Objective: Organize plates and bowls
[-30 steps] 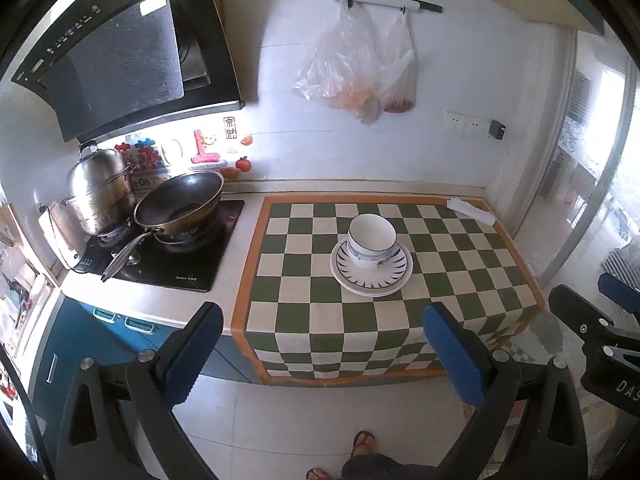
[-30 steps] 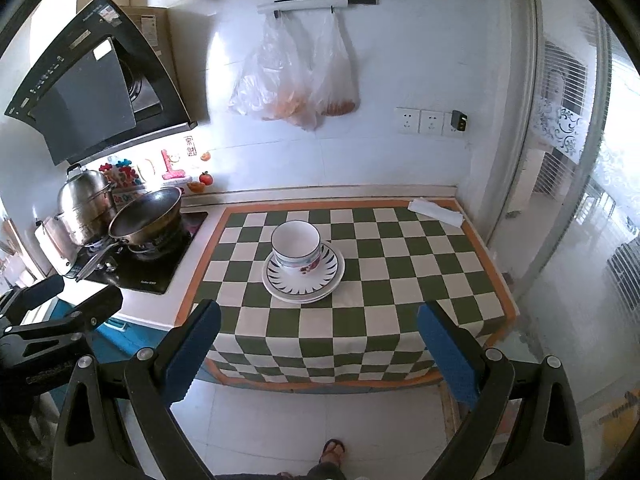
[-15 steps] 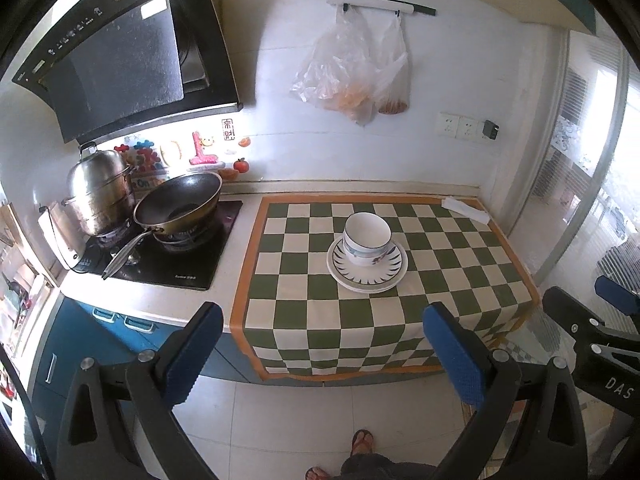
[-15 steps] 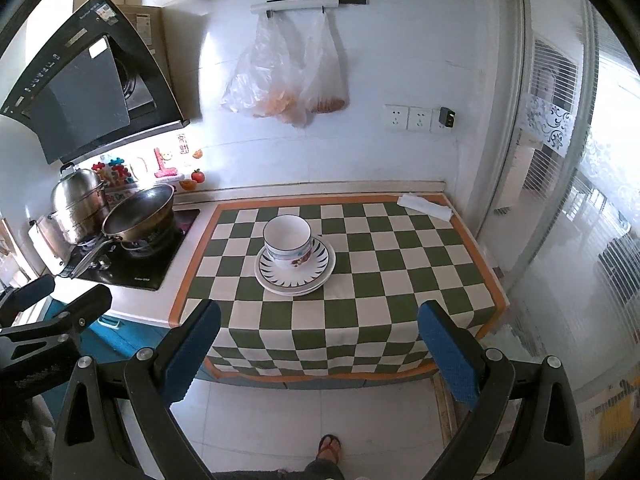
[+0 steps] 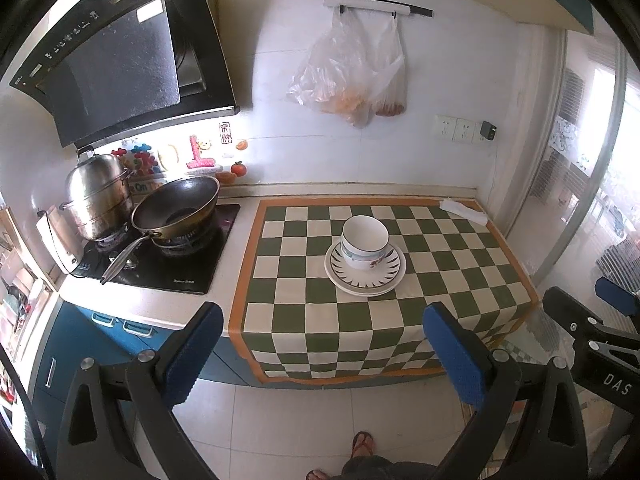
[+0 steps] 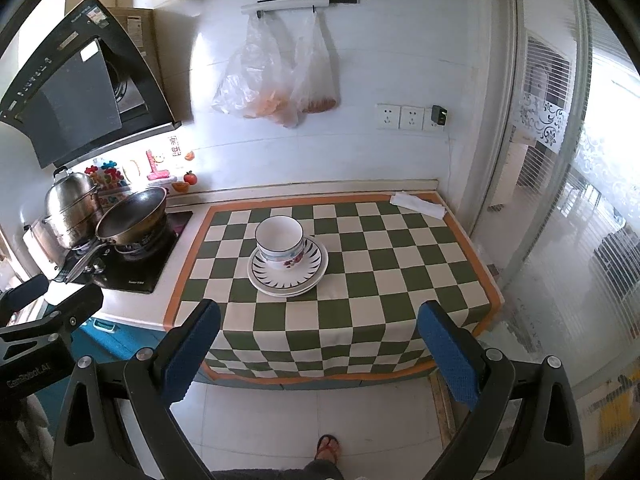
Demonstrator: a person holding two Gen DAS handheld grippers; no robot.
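Observation:
A white bowl (image 5: pixel 365 242) with a flower band stands on a stack of white plates (image 5: pixel 366 278) with dark rim marks, mid-way on the green-checked cloth (image 5: pixel 304 312). The bowl (image 6: pixel 280 242) and plates (image 6: pixel 288 280) show in the right wrist view too. My left gripper (image 5: pixel 324 350) is open and empty, held well back from the counter above the floor. My right gripper (image 6: pixel 318 350) is also open and empty, equally far back. The right gripper (image 5: pixel 592 336) shows at the left view's right edge.
A stove (image 5: pixel 160 264) with a wok (image 5: pixel 176 210) and steel pot (image 5: pixel 98 196) is at the left. A folded white cloth (image 5: pixel 464 212) lies at the back right corner. Plastic bags (image 5: pixel 352 76) hang on the wall. A glass door (image 6: pixel 560 208) is at the right.
Both grippers have drawn back from the counter and risen a little; the bowl and plates look smaller and have not moved. Both stay open.

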